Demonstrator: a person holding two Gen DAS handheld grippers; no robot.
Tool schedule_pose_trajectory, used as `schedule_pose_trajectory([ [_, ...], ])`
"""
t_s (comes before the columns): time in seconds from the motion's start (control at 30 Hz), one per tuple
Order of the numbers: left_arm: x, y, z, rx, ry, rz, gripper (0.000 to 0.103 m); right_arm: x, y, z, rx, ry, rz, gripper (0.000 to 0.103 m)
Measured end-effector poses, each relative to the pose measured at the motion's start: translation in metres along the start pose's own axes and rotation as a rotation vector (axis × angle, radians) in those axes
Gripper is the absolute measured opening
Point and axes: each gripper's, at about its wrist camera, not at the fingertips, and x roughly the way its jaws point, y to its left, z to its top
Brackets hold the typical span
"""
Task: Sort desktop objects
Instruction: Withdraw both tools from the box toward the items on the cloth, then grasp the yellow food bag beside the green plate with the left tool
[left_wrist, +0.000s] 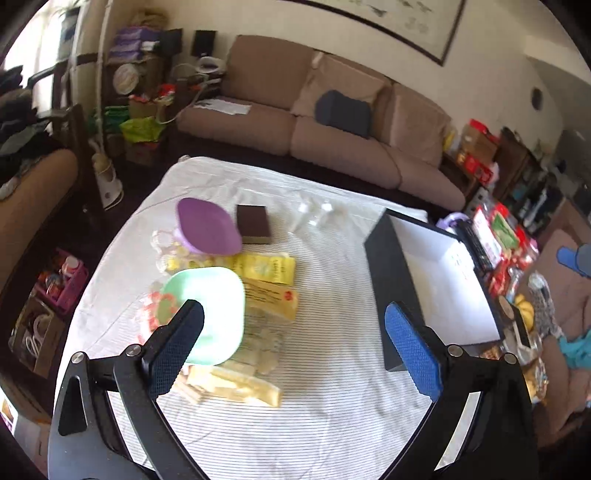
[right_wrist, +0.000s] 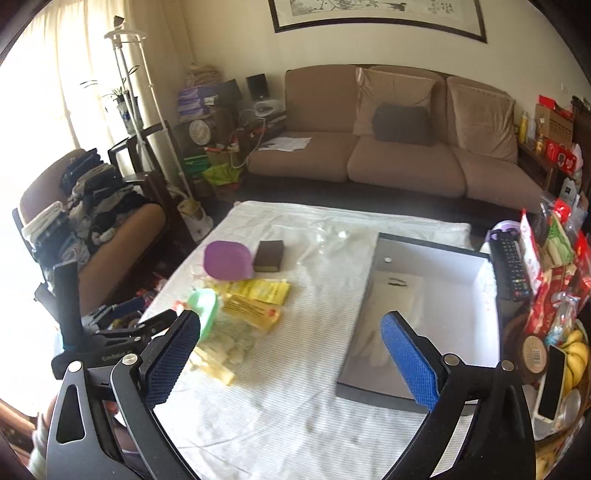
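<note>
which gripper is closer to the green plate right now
Left. The left gripper hovers open right at the green plate, one finger overlapping its near edge. The right gripper sits farther over, between plate and box, also open.

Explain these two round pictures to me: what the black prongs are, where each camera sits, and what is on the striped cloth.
There is no robot: a person holds a two-finger grabber in each hand, each with a wide-angle camera looking along its fingers. One picture comes from the left gripper, the other from the right gripper. Both are open and hold nothing. On the striped cloth lie a purple lid, a green lid, a brown sponge, yellow packets and an open box.
</note>
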Motion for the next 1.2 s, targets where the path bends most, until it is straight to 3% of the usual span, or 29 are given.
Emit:
schedule_pose_trajectory([
  [0.1,0.002,0.058,-0.007,-0.089,-0.007,0.015,0.099,0.03,0.031,0.01,0.019,0.026,0.024,0.101],
  [0.23,0.019,0.106,-0.025,-0.1,0.013,0.057,0.099,0.086,0.064,0.004,0.072,0.055,0.025,0.101],
  [0.37,0.047,0.14,-0.037,-0.13,0.07,0.087,0.098,0.145,0.08,-0.023,0.131,0.077,0.093,0.101],
  [0.53,0.066,0.16,-0.033,-0.167,0.086,0.079,0.098,0.222,0.073,-0.062,0.165,0.174,0.086,0.101],
  [0.63,0.075,0.156,-0.029,-0.159,0.098,0.034,0.098,0.261,0.053,-0.087,0.22,0.248,0.053,0.099],
  [0.8,0.093,0.12,-0.027,-0.049,0.143,-0.021,0.098,0.296,0.022,-0.122,0.288,0.356,0.039,0.076],
  [0.9,0.101,0.095,-0.032,0.002,0.18,-0.085,0.097,0.307,0.01,-0.14,0.379,0.389,0.118,0.062],
  [1.07,0.112,0.06,-0.044,0.094,0.259,-0.18,0.097,0.313,0.003,-0.152,0.495,0.373,0.272,0.061],
  [1.17,0.124,0.05,-0.055,0.147,0.323,-0.181,0.097,0.316,0.004,-0.153,0.556,0.356,0.391,0.052],
  [1.2,0.129,0.05,-0.059,0.156,0.347,-0.174,0.097,0.317,0.005,-0.153,0.555,0.347,0.387,0.05],
])
